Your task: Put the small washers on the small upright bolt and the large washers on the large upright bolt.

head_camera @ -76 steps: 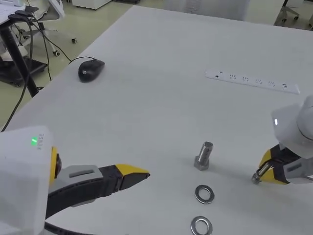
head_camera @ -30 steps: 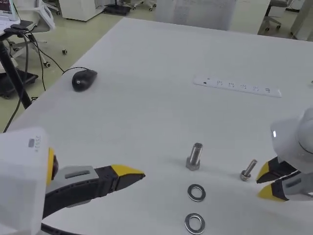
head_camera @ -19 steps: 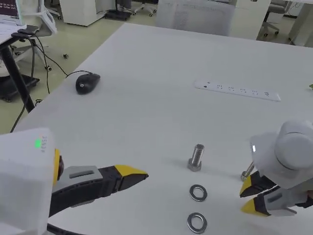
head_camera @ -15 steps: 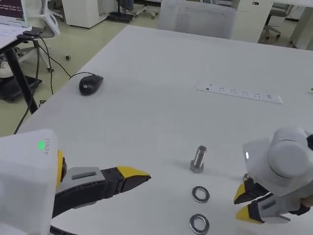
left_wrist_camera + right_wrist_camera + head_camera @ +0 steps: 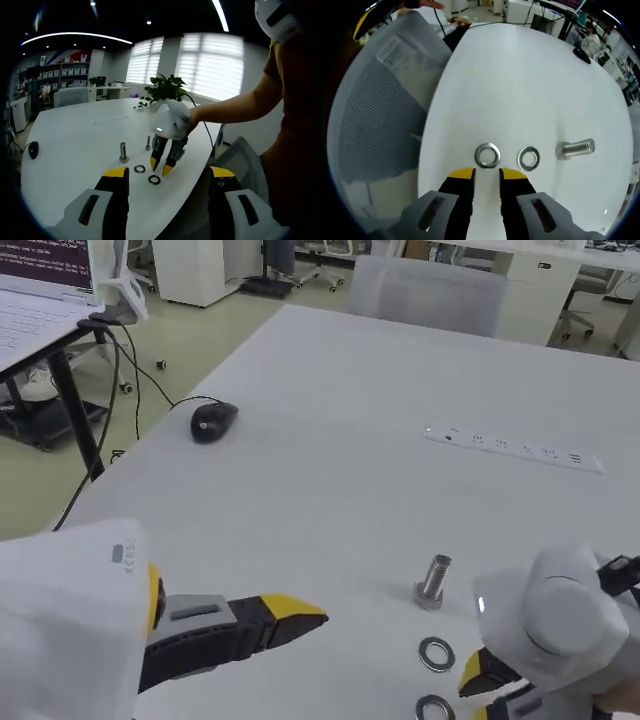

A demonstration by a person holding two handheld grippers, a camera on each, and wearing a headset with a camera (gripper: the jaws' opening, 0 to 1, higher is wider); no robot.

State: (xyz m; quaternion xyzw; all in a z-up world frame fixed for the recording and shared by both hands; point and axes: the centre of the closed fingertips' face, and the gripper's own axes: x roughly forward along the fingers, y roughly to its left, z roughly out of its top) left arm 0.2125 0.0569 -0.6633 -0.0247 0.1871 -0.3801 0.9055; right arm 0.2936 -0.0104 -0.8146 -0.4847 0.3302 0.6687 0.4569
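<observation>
Desk (image 5: 330, 390), plain white, carries black computer mouse (image 5: 213, 421) and long white power strip (image 5: 513, 449). Left tool (image 5: 169, 172) released wide; right tool (image 5: 487, 173) released, empty, just short of silver steel washer (image 5: 487, 155).

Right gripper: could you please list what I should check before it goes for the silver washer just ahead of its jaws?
1. The right gripper is open: ok, jaws apart.
2. The flat silver washer lines up with the gap: ok.
3. The second silver washer lies clear of it: ok, they are apart.
4. The large steel hex bolt stands upright: ok.
5. The small steel bolt stands upright: ok.
6. Which bolt this washer fits: cannot tell.
</observation>
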